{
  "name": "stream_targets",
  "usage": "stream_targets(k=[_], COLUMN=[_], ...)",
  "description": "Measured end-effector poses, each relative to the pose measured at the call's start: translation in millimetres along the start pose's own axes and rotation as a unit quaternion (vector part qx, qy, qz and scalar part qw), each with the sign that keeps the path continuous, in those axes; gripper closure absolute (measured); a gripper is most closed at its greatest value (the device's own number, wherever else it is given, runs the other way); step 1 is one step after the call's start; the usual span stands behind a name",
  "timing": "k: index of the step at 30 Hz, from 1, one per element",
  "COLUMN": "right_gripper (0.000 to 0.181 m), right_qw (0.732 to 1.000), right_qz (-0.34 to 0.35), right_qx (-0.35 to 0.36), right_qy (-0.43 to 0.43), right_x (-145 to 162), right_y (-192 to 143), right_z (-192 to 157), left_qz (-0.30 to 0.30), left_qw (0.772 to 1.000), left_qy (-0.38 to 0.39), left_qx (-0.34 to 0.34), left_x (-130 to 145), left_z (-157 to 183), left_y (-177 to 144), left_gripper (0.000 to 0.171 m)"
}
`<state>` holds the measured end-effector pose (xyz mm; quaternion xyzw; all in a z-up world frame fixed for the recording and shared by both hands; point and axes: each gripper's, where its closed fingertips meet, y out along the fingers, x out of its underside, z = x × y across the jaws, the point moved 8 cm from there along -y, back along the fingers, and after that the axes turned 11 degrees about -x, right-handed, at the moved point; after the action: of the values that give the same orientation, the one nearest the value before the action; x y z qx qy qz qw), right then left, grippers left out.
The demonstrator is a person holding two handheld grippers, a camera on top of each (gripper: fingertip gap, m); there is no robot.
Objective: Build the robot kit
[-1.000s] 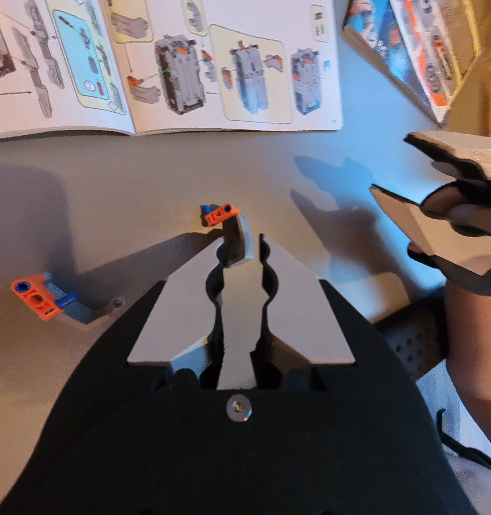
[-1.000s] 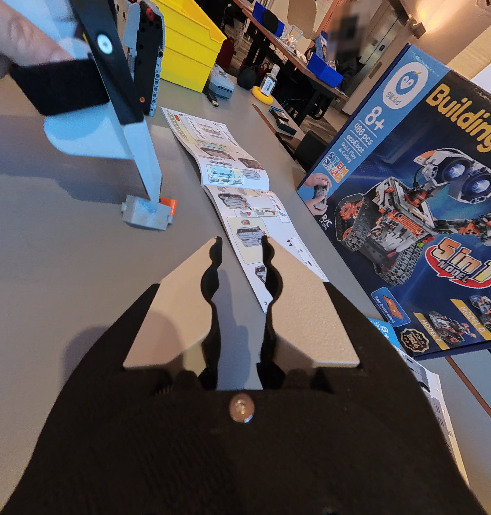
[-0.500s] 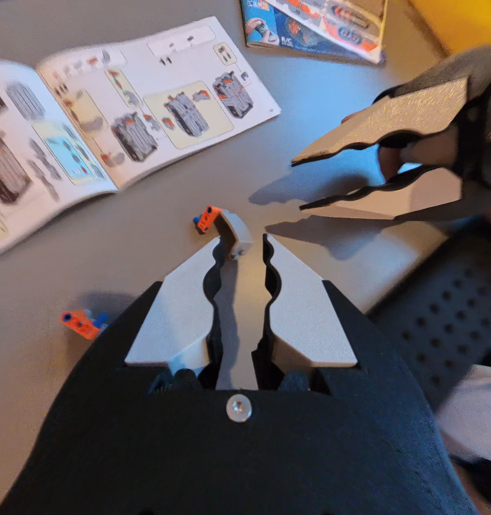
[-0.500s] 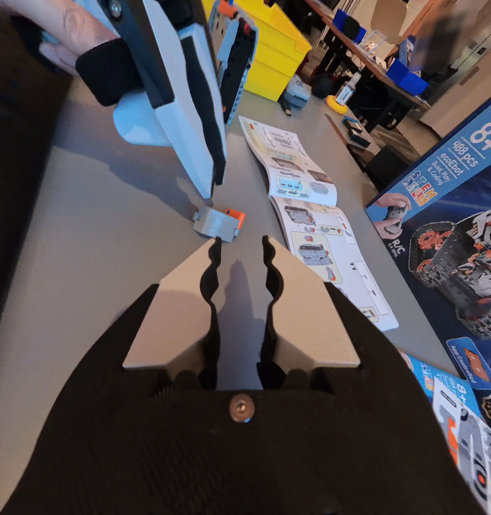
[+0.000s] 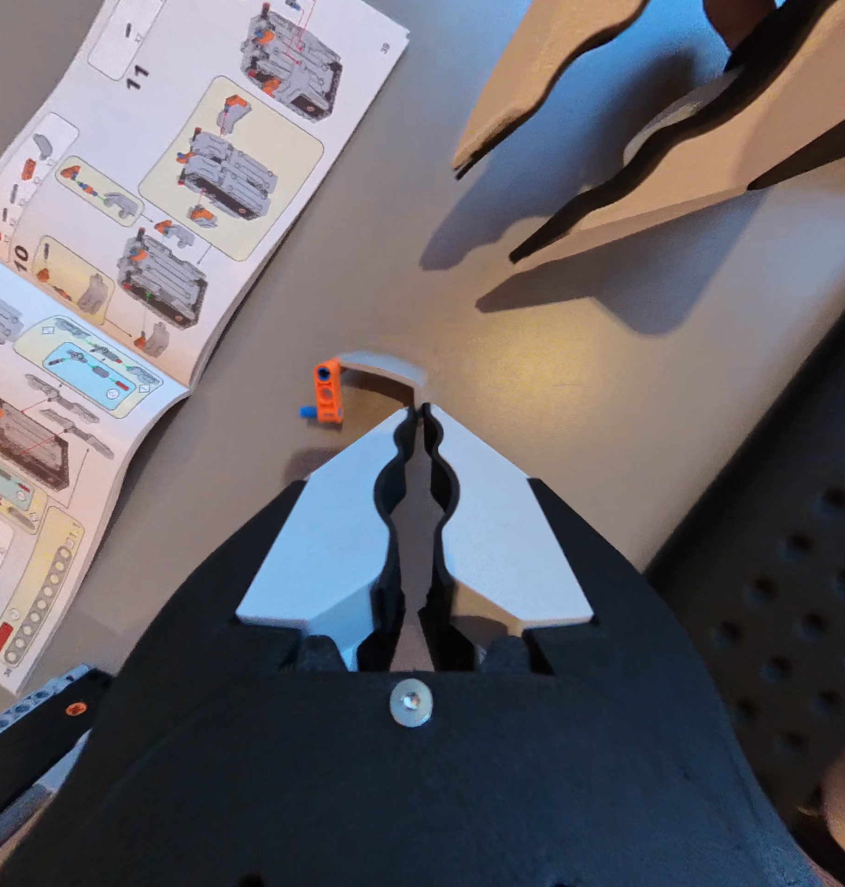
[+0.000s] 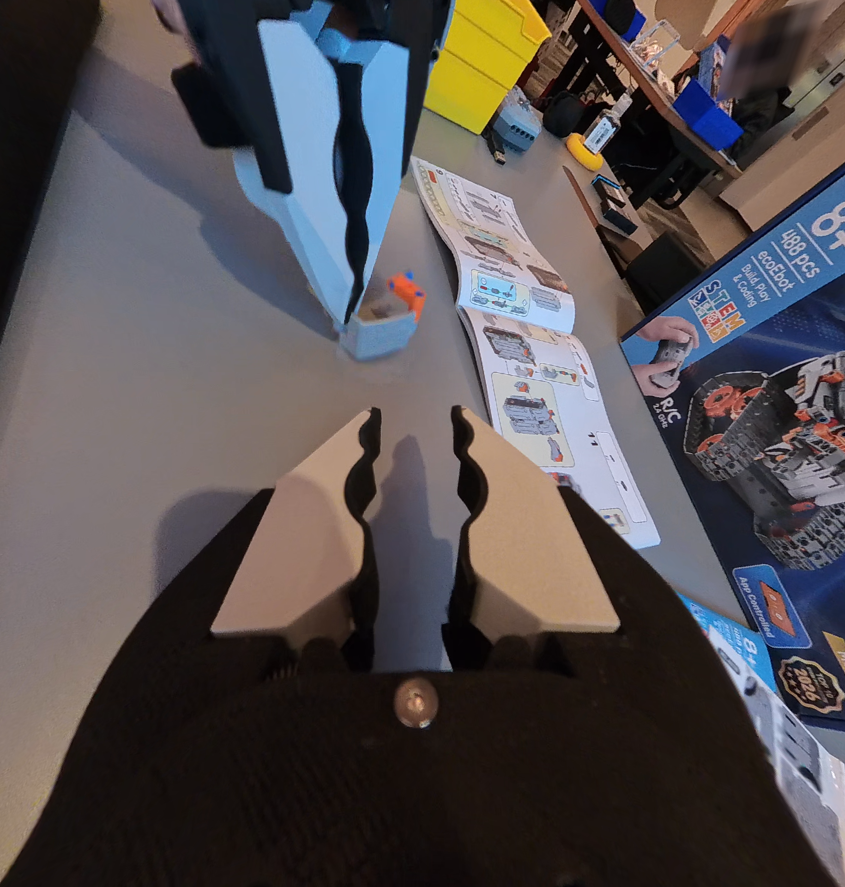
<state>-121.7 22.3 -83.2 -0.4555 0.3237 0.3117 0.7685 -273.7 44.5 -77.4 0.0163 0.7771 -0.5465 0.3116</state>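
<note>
My left gripper (image 5: 418,408) is shut, and its tips pinch the thin end of a grey curved brick piece (image 5: 382,365) that carries an orange connector (image 5: 328,391) with a blue pin. The right wrist view shows the same grasp: the left gripper (image 6: 352,312) points down with the grey piece (image 6: 380,333) at its tips and the orange connector (image 6: 406,290) behind it. The piece hangs just above the grey table (image 6: 171,384). My right gripper (image 6: 416,415) is open and empty, a short way in front of the piece. It also shows at the upper right of the left wrist view (image 5: 483,211).
An open instruction booklet (image 5: 171,168) lies left of the piece, also seen in the right wrist view (image 6: 531,384). A blue toy box (image 6: 771,384) stands at the right. Yellow bins (image 6: 483,57) stand at the back. A black perforated chair seat (image 5: 771,528) is beside the table's edge. A black and grey built block (image 5: 27,720) lies at the lower left. The tips of one gripper are about 7 cm away from the tips of the other.
My left gripper went from open beside the lying grey piece to shut on its end, and the piece tipped up off the table. The right gripper stayed open.
</note>
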Motion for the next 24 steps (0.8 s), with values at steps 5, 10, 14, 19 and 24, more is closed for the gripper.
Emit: stream_targets(k=[5, 10, 14, 19, 24], right_gripper=[0.152, 0.152, 0.152, 0.152, 0.152], right_qw=[1.000, 1.000, 1.000, 1.000, 1.000], right_qz=[0.008, -0.005, -0.007, -0.008, -0.006], right_qx=[0.008, 0.007, 0.009, 0.012, 0.008], right_qy=[-0.007, -0.022, -0.021, 0.000, 0.028], right_x=[-3, -2, -2, 0, 0], right_y=[-5, -5, -6, -7, -6], right_z=[3, 2, 2, 7, 8], left_qz=[-0.065, -0.147, -0.147, -0.144, -0.117], left_qw=[0.997, 0.987, 0.988, 0.988, 0.992], left_qy=[0.002, 0.027, 0.029, 0.043, 0.030], left_qx=[-0.028, -0.059, -0.042, -0.039, -0.046], left_x=[-14, -23, -24, -17, -10], left_z=[-20, -29, -23, -16, -15], left_y=[-24, -23, -16, -22, -36], left_gripper=[0.171, 0.171, 0.171, 0.171, 0.171])
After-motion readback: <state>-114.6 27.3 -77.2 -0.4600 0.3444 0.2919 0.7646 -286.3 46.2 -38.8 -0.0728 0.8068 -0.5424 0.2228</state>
